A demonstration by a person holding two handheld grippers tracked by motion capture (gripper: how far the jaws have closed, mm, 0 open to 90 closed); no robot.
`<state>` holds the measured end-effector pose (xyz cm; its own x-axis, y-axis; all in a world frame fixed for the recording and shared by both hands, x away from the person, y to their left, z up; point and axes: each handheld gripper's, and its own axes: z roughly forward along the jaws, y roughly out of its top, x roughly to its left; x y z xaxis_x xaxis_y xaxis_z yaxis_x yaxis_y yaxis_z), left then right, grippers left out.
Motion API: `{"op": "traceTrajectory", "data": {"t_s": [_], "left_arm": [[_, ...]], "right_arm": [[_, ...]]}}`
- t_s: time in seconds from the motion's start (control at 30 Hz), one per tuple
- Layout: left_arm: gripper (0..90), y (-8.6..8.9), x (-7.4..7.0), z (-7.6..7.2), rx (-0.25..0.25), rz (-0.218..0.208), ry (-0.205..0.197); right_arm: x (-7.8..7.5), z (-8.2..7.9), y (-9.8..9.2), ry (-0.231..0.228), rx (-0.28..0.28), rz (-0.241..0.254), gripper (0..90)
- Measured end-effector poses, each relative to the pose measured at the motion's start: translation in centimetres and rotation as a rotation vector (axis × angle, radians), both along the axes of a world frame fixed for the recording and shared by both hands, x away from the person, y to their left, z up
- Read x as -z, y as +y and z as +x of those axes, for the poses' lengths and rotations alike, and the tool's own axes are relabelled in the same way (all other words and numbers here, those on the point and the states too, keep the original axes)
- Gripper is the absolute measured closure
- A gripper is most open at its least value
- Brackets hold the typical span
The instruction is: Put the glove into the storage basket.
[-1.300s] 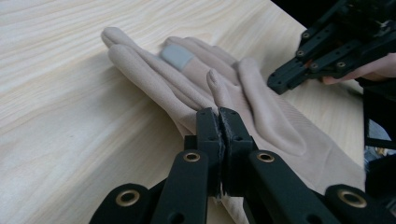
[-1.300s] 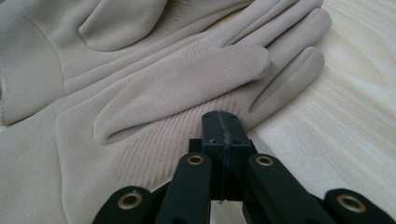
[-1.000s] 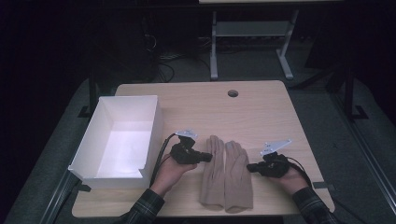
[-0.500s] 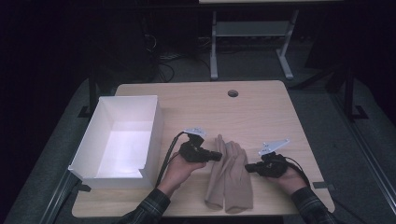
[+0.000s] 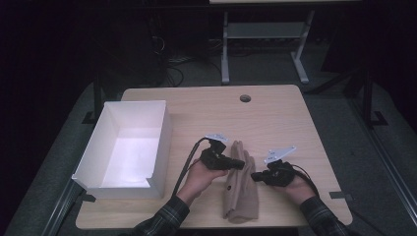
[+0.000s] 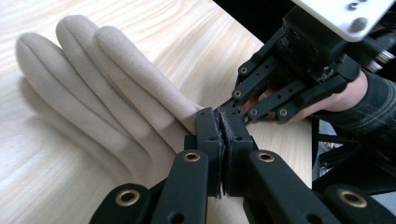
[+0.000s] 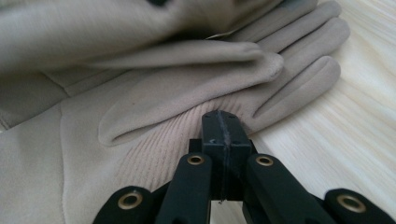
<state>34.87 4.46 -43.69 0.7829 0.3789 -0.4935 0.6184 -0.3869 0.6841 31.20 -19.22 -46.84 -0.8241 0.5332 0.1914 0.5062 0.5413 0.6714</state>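
Note:
Two beige gloves [image 5: 239, 194] lie stacked on the wooden table [image 5: 280, 118], fingers pointing away from me. The upper glove [image 6: 107, 74] lies over the lower glove [image 7: 154, 135]. My left gripper [image 5: 240, 163] reaches in from the left, its jaws shut on the upper glove's edge [image 6: 223, 122]. My right gripper [image 5: 254, 175] comes from the right and is shut at the lower glove's ribbed edge [image 7: 224, 122]. The two tips nearly meet, and the right gripper [image 6: 236, 105] sits just beyond the left jaws in the left gripper view.
An empty white box [image 5: 164, 140] stands open at the table's left side, close to my left forearm. A round cable hole [image 5: 245, 98] sits near the far edge. Bare wood extends behind and to the right of the gloves.
The left gripper has carried the left glove rightward and laid it over the right glove. The right gripper has stayed at the right glove's edge.

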Motion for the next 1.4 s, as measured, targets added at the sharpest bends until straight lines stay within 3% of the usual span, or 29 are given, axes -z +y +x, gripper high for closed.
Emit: {"op": "traceTrajectory", "data": {"t_s": [0.23,0.4,0.5,0.67,0.83,0.97,1.2,1.4], "left_arm": [[87.6,-1.5,1.0,0.2,0.019,0.018,-0.001],[81.6,-1.8,0.8,-0.1,0.029,0.009,-0.032],[76.7,-1.8,0.3,-0.5,0.030,0.021,-0.063],[87.8,-2.6,0.3,-1.8,0.088,0.038,-0.069],[89.4,-4.4,1.4,-3.3,0.145,0.093,-0.066],[89.5,-5.0,2.5,-3.7,0.157,0.181,-0.088],[89.5,-4.8,2.6,-3.7,0.162,0.208,-0.094],[89.5,-3.0,2.3,-3.9,0.167,0.239,-0.097]], "right_arm": [[0.0,0.0,0.6,-0.006,-0.008,-0.005,90.0],[-0.1,0.0,0.0,-0.017,0.002,-0.004,88.8],[-0.4,0.1,-1.1,-0.032,0.041,0.000,81.0],[-0.5,0.4,-3.2,-0.066,0.146,-0.010,60.5],[0.1,0.8,-4.1,-0.102,0.222,-0.054,42.0],[0.4,1.1,-4.5,-0.114,0.260,-0.068,34.9],[0.8,1.4,-4.9,-0.130,0.297,-0.077,26.7],[1.0,1.5,-5.0,-0.149,0.333,-0.083,20.3]]}}
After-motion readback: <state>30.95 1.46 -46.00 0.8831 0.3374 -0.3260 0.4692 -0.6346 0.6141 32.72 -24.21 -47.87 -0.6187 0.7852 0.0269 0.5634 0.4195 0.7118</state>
